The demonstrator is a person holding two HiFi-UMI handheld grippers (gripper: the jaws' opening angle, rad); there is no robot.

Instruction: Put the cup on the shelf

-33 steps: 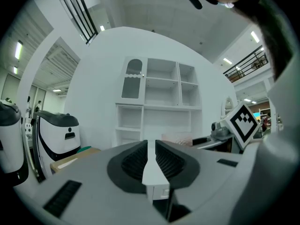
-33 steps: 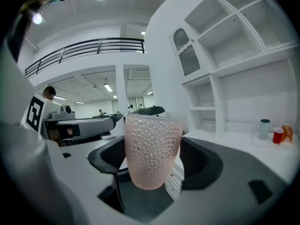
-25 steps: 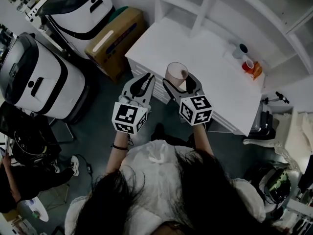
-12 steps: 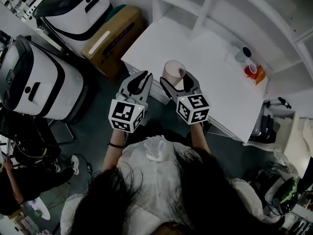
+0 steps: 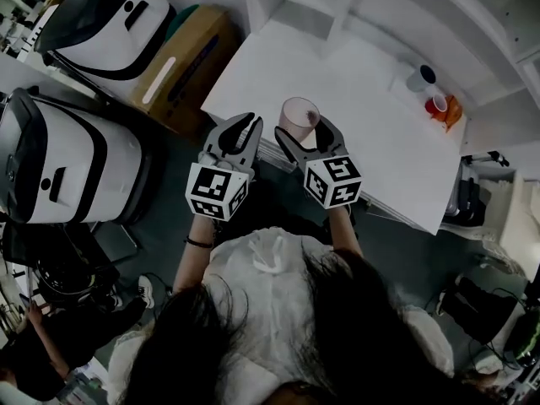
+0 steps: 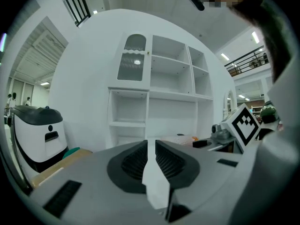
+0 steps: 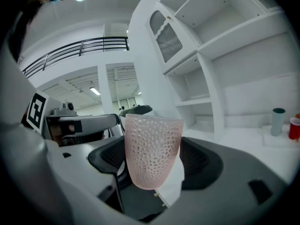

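Both tools have edged forward since a moment ago, so the held cup now hangs over the near edge of the counter instead of short of it.

At the far left a big white machine [image 5: 59, 167] with black trim stands on the floor. A second one is behind it, and a cardboard box [image 5: 181, 66] lies between that one and the counter's corner.

The left tool [image 5: 239, 125] is held in the air just off the counter's near left corner. In its own view the left tool [image 6: 151, 146] has its ribbed jaws drawn together to a thin slit with nothing between them.

Just beside it, the right tool [image 5: 302, 132] is clamped on the pink cup [image 5: 299, 112]. Seen from the right tool [image 7: 154, 162], the cup [image 7: 152, 144] stands upright. It is translucent and dimpled, and the black pads press its lower half from both sides.

The white counter [image 5: 354, 142] stretches away to the right. Near its far right end a grey cup [image 5: 419, 78] and a red cup [image 5: 435, 105] stand close together. The white shelf [image 5: 405, 7] rises behind the counter, well apart from the pink cup.
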